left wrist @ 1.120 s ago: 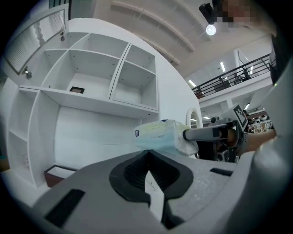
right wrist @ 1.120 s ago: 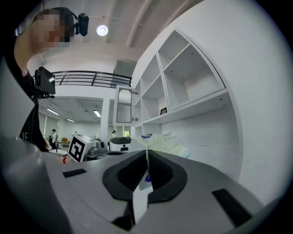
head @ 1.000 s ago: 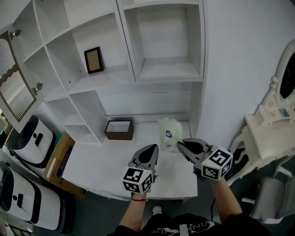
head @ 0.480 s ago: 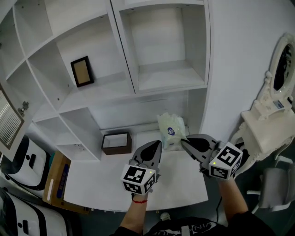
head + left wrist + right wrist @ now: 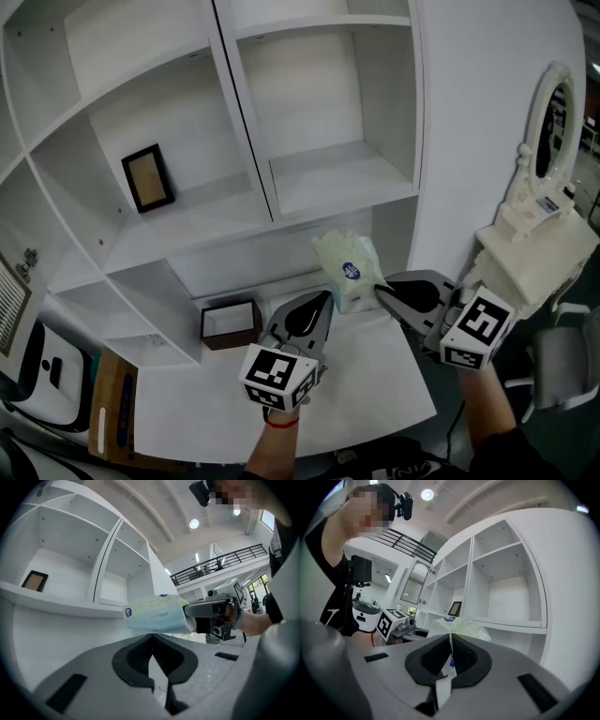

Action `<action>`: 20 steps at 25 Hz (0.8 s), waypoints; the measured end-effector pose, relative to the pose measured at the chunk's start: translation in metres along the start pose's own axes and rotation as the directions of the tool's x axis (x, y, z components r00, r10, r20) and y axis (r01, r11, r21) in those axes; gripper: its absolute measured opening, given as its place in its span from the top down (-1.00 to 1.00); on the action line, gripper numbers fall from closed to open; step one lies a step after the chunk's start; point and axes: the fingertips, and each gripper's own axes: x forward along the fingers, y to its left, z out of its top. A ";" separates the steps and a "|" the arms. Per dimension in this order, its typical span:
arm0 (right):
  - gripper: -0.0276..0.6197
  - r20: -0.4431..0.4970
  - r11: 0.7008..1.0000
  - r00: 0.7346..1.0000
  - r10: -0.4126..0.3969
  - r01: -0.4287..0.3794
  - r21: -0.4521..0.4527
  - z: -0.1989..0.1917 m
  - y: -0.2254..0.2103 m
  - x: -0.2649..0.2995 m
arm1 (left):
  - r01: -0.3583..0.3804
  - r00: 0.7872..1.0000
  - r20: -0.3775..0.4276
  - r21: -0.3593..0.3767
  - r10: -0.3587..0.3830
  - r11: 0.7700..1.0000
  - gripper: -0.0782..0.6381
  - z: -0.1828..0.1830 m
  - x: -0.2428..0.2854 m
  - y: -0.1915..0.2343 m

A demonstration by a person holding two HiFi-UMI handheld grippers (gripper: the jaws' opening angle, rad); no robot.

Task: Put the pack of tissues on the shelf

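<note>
The pack of tissues (image 5: pixel 346 270), pale green plastic with a blue round label, hangs in the air below the shelf unit. My right gripper (image 5: pixel 382 293) is shut on its wrapper edge, and the thin film shows pinched between the jaws in the right gripper view (image 5: pixel 450 656). In the left gripper view the pack of tissues (image 5: pixel 157 614) floats ahead, held by the right gripper (image 5: pixel 187 612) from the right. My left gripper (image 5: pixel 322 302) is shut with nothing in it, just left of and below the pack. The white shelf (image 5: pixel 328 178) is an empty compartment above the pack.
A framed picture (image 5: pixel 148 178) stands in the shelf compartment to the left. A dark open box (image 5: pixel 230 323) sits on the white desk (image 5: pixel 187 412). A white vanity with an oval mirror (image 5: pixel 542 131) stands at the right. A white appliance (image 5: pixel 37 380) is at the lower left.
The right gripper has lifted the pack of tissues off the desk and carried it up toward the shelves. The left gripper rose a little beside it. The head view tilted upward.
</note>
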 end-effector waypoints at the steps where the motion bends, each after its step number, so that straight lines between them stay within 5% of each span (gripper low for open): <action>1: 0.91 0.001 1.000 1.000 -0.007 0.007 -0.005 0.003 -0.002 0.000 | -0.003 1.000 0.007 0.006 0.003 1.000 0.77 0.004 0.001 0.002; 11: 0.91 0.095 0.998 0.995 -0.011 0.016 -0.055 0.048 -0.021 0.003 | 0.066 0.989 0.132 0.033 -0.070 0.997 0.77 0.059 0.016 -0.004; 20: 0.91 0.110 0.997 0.994 0.015 -0.007 -0.072 0.066 -0.062 0.021 | 0.033 0.985 0.169 0.048 -0.040 0.998 0.77 0.080 0.045 0.021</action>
